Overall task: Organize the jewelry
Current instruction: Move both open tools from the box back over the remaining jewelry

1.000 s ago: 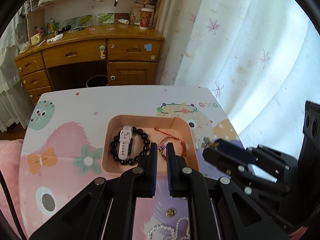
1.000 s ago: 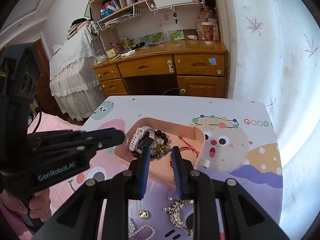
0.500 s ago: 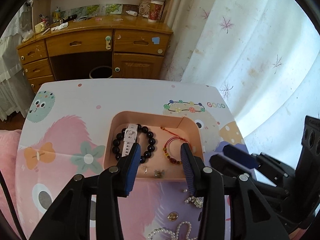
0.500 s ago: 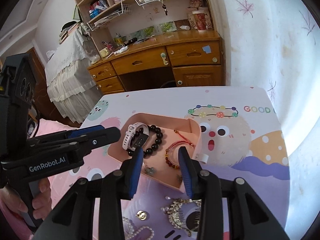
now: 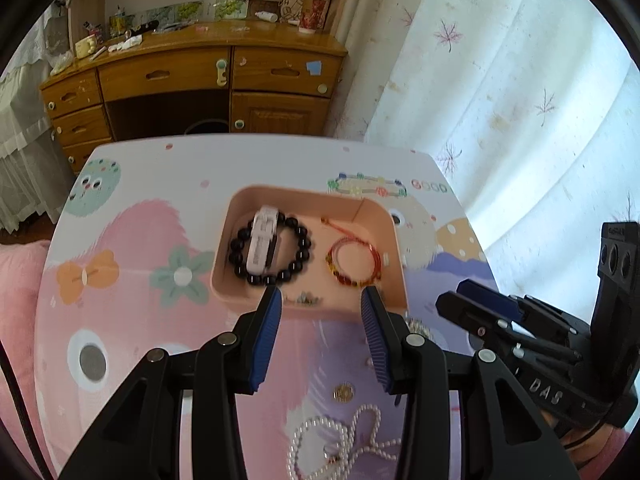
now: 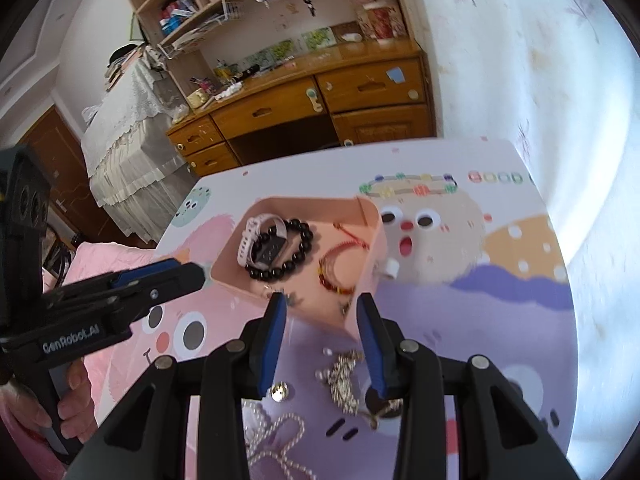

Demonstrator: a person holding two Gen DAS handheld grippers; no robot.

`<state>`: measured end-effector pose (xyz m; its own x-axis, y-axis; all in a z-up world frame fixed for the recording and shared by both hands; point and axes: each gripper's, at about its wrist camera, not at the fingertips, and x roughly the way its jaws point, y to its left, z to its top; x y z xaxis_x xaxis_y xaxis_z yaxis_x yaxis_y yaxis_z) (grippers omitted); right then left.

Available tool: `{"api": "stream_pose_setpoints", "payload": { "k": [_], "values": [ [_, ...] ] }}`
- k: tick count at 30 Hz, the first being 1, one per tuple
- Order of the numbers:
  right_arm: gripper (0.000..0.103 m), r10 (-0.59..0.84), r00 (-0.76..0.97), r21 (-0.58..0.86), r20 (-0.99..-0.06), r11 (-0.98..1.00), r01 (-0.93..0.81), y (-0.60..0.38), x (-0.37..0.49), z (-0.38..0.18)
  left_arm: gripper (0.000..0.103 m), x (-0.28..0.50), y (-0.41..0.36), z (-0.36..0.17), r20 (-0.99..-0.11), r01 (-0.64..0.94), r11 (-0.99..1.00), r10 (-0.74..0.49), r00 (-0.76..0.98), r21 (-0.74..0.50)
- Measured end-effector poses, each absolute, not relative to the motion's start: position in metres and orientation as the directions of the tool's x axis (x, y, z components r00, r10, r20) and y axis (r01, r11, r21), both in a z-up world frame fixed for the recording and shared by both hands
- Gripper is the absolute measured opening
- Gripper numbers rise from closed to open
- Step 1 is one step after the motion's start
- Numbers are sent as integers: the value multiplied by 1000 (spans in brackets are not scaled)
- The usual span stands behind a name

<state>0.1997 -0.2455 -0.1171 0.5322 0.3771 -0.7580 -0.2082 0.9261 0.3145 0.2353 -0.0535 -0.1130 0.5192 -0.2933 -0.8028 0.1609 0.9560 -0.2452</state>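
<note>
A pink tray (image 5: 224, 240) (image 6: 370, 276) sits mid-table. It holds a black bead bracelet (image 5: 302, 254) (image 6: 304, 246), a white watch (image 5: 262, 240) (image 6: 250, 240), a red bracelet (image 5: 354, 258) (image 6: 332, 276) and small earrings (image 5: 306, 300). My left gripper (image 5: 320, 300) is open and empty just before the tray's near rim. My right gripper (image 6: 320, 300) is open and empty above that rim. A pearl necklace (image 5: 340, 440) (image 6: 276, 440), a gold coin-like piece (image 5: 344, 393) (image 6: 279, 391) and a gold rhinestone piece (image 6: 342, 380) lie on the table near me.
The table (image 5: 132, 220) has a cartoon-print cover. A wooden desk (image 5: 192, 72) with shelves stands behind it, and a white curtain (image 5: 500, 100) hangs to the right. A pink cushion (image 5: 20, 300) lies at the left.
Both grippers have opened wide and pulled back from the tray. The small earrings that the left gripper held now lie in the tray's near part.
</note>
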Motion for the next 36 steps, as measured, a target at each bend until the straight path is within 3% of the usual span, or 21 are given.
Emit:
{"api": "stream_pose_setpoints", "payload": {
  "k": [13,20,23,28,30,36],
  "values": [
    [37,335,354,323,-873,942,-95,-270,151,-159,39,159,-50,-162,-909,120,974,-225,351,-194],
    [37,336,254,329,-907,942,-69,-267,126,-179,45,122,-57,-181,-936,132,974,-216,279,-185],
    [49,335,235,329,-912,942,-67,-264,123,-182,58,113,-63,-186,-938,147,976,-199,282,-163],
    [65,322,250,308,-913,947,-96,-258,126,-182,70,108,-72,-193,-935,150,979,-181,306,-140],
    [73,291,264,272,-920,956,-106,-257,130,-183,71,107,-72,-197,-936,129,983,-165,312,-130],
    [78,208,298,189,-932,978,-91,-259,143,-193,71,100,-75,-210,-926,122,990,-112,361,-72]
  ]
}}
